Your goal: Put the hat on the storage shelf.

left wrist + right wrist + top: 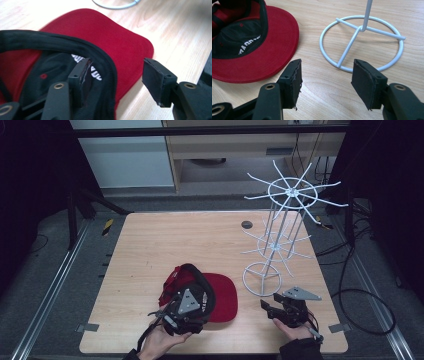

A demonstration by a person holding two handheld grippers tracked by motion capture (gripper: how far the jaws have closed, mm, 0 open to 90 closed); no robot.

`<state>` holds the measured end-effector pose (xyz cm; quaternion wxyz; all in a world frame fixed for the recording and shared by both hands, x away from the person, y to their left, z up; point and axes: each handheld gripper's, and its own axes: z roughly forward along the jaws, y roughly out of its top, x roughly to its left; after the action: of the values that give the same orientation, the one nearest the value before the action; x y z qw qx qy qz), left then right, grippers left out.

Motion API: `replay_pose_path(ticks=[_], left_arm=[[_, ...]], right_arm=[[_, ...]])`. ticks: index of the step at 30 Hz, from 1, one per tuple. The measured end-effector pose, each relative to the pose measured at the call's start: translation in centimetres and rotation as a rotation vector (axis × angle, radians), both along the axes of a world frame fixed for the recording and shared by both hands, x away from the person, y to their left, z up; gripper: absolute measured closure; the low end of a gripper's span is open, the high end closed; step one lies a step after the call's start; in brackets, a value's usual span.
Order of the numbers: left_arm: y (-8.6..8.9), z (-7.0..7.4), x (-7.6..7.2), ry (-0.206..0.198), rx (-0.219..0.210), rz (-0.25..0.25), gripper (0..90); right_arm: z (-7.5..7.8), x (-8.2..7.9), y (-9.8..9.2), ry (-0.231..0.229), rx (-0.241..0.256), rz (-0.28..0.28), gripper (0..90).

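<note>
A red cap (226,295) with a black lining lies upside down on the wooden table (165,240), brim toward the right. My left gripper (195,287) stands open over it. In the left gripper view (116,68) one jaw sits inside the cap's black sweatband and the other hangs outside above the red brim (112,35). My right gripper (276,302) is open and holds nothing, just right of the cap. Its own view (327,67) looks past the cap (274,37) to the round base (361,28) of a white wire stand (280,227).
The tall white wire stand has spoked arms at two levels and rests on its ring base (262,279) at the table's right. A small dark disc (246,224) lies near the far edge. Cables trail on the floor to the right.
</note>
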<state>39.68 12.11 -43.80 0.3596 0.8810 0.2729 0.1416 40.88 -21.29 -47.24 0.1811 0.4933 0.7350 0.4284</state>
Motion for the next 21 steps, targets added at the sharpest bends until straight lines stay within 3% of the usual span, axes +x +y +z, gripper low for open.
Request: replay_pose_path(ticks=[4,9,15,21], left_arm=[[-0.5,-0.6,-0.2,0.010,0.022,-0.023,38.9],[-1.2,-1.8,-0.1,0.023,0.082,-0.050,38.6],[-1.5,-3.1,0.4,0.036,0.119,-0.047,47.5],[-1.6,-3.4,0.7,0.053,0.132,-0.053,52.3]], right_arm=[[-0.2,0.1,0.1,0.009,-0.005,0.006,41.1],[-0.3,0.3,0.2,0.020,-0.011,0.012,40.5],[-0.5,0.4,0.2,0.029,-0.018,0.016,40.0],[-0.5,0.5,0.3,0.032,-0.019,0.016,39.9]])
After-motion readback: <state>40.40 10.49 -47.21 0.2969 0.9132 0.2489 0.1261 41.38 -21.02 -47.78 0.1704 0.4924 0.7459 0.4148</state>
